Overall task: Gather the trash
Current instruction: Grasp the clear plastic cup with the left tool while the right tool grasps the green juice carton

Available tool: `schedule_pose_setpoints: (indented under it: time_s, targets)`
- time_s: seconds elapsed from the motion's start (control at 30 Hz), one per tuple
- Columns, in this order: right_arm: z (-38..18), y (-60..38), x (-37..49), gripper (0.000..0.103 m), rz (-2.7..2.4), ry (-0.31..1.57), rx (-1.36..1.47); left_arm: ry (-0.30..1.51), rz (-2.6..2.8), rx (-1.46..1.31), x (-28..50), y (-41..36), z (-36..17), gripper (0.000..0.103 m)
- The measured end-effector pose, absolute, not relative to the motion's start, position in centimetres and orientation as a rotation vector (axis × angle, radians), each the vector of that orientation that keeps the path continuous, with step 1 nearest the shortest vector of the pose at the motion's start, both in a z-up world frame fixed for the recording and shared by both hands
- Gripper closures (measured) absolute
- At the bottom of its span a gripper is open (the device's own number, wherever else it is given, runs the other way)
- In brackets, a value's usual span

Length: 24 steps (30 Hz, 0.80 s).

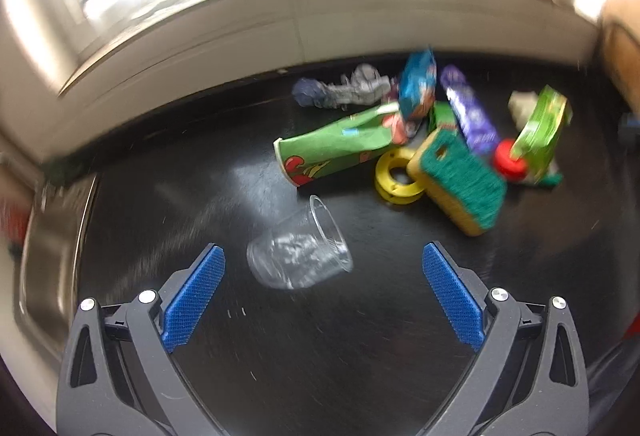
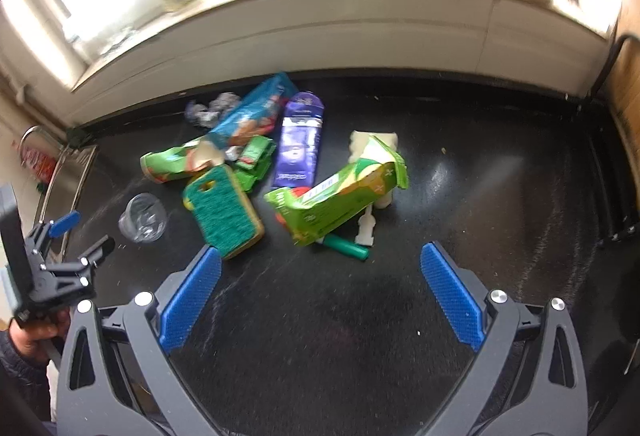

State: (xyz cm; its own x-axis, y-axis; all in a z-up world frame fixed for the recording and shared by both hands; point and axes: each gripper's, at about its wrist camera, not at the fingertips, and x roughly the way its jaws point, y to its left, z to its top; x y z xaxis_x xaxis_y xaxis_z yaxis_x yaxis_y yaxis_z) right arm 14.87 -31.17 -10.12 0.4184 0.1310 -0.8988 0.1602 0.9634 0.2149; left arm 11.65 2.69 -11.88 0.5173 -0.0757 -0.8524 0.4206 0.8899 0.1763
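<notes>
- Left tool [image 1: 323, 268] is spread wide, blue pads clear of everything, holding nothing; the clear plastic cup [image 1: 298, 250] lies on its side just ahead, between the two pads but not yet touched.
- Right tool [image 2: 320, 268] is just as wide and also empty, hanging over a bare patch of the dark surface [image 2: 500, 195], with the pile of litter just beyond its tips.
- That cup looks feather-light, thin-walled and slick. I'd say it will buckle or skate away under a hard squeeze, so a gentle pinch across its body or over the rim seems the safest hold.
- Next out sits the green scouring sponge [image 1: 460, 181], soft and springy, leaning on a yellow ring [image 1: 394, 175].
- Beside these lies the green paper cup [image 1: 330, 151], tipped over, light and crushable.
- Further back are the purple wrapper [image 1: 470, 113], a blue packet [image 1: 418, 83] and a green carton [image 2: 340, 195]: flimsy stuff, though the blur makes their exact overlap hard to call.
- Farthest, by the wall, crumpled foil [image 1: 340, 91].
</notes>
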Motion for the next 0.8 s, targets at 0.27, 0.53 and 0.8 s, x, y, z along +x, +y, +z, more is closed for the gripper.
schedule_pose_setpoints:
  time_s: [0.27,0.53,0.8]
  targets:
    - [-16.3,-33.6,20.8,0.006,-0.119,1.251,0.442,0.955,-0.526,0.549,15.2,2.5,-16.3,0.007]
    - [-19.6,-33.2,23.8,0.034,-0.155,1.349,0.502,0.967,-0.685,0.661,16.8,2.5,-20.1,0.007]
    - [-17.8,-32.7,23.9,0.069,-0.152,1.335,0.479,1.004,-0.702,0.602,15.7,1.7,-19.4,0.042]
